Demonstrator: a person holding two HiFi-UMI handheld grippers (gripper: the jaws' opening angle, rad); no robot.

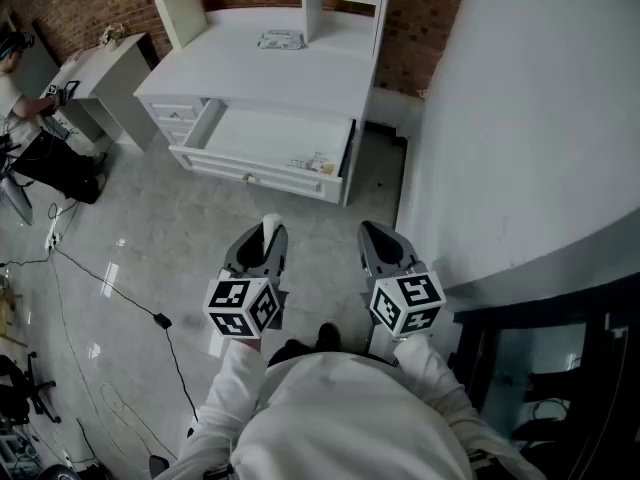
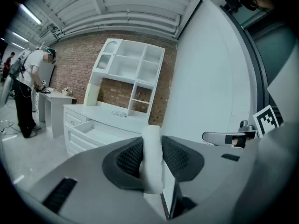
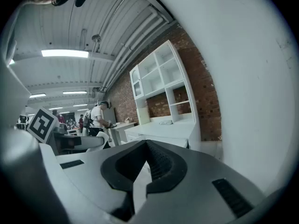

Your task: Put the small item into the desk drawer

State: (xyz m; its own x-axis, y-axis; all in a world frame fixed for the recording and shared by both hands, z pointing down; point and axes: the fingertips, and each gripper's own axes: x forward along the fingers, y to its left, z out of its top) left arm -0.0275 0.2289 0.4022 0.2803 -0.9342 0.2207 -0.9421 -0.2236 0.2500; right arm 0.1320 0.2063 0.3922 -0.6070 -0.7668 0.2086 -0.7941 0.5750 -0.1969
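Note:
In the head view a white desk (image 1: 290,68) stands ahead with its drawer (image 1: 270,140) pulled open. My left gripper (image 1: 267,242) is held low in front of me, shut on a small white roll-shaped item (image 1: 271,226) that sticks out past its tips. In the left gripper view the white item (image 2: 152,167) stands upright, pinched between the dark ribbed pads (image 2: 130,158) of the left gripper (image 2: 152,146), with the open drawer (image 2: 88,130) well beyond it. My right gripper (image 1: 377,236) hangs beside it, shut on nothing; in the right gripper view the right gripper (image 3: 146,146) has its tips touching.
A small packet (image 1: 281,39) lies on the desk top and some papers (image 1: 316,162) sit in the drawer's right end. A big white curved wall (image 1: 530,118) fills the right side. A person (image 1: 14,68) works at another desk at the far left. Cables (image 1: 120,298) trail over the glossy floor.

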